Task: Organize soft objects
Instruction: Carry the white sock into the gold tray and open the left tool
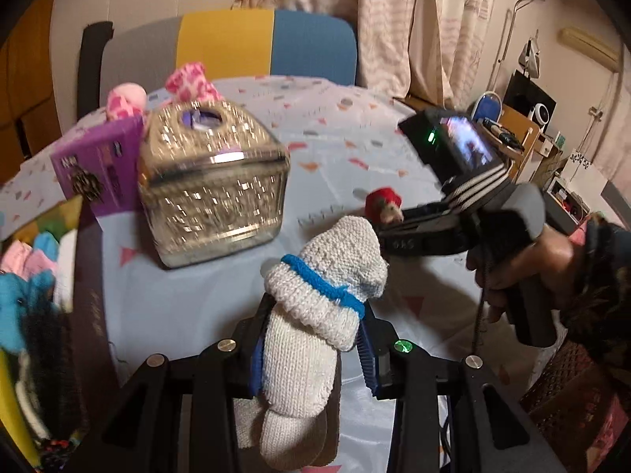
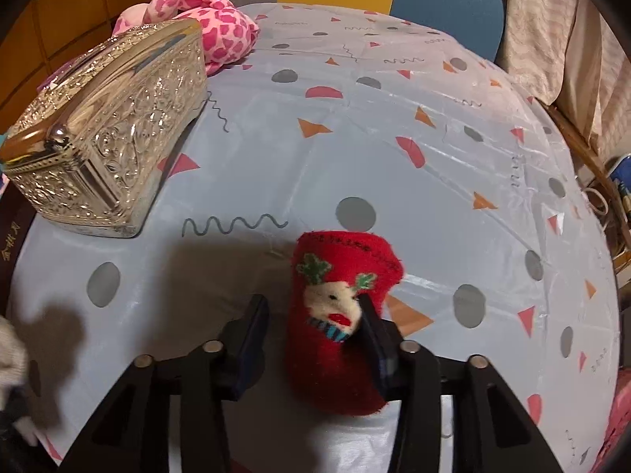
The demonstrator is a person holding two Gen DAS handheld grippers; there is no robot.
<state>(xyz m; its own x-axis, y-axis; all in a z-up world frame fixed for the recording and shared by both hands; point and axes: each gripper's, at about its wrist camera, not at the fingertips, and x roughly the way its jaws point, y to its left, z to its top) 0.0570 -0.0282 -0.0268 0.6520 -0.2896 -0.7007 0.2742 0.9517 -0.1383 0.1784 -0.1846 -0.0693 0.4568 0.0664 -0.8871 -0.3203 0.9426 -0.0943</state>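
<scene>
We have the left gripper (image 1: 311, 339) clamped on the white knit sock (image 1: 315, 299), pads pressing both sides near the blue band, so it rides clear of the table (image 1: 335, 126), likely bound for the pile of soft things at the left edge (image 1: 27, 276). Right gripper (image 2: 311, 339) stands apart around the red reindeer sock (image 2: 339, 315): the right pad touches the sock, the left pad has a gap, so no real squeeze; the sock sits on the tablecloth (image 2: 394, 118). We judge it is either being set down or lined up for a pick; can't tell which. Silver embossed box (image 2: 106, 149) stands far left, pink spotted plush (image 2: 217, 27) behind it, both well apart from the socks.
</scene>
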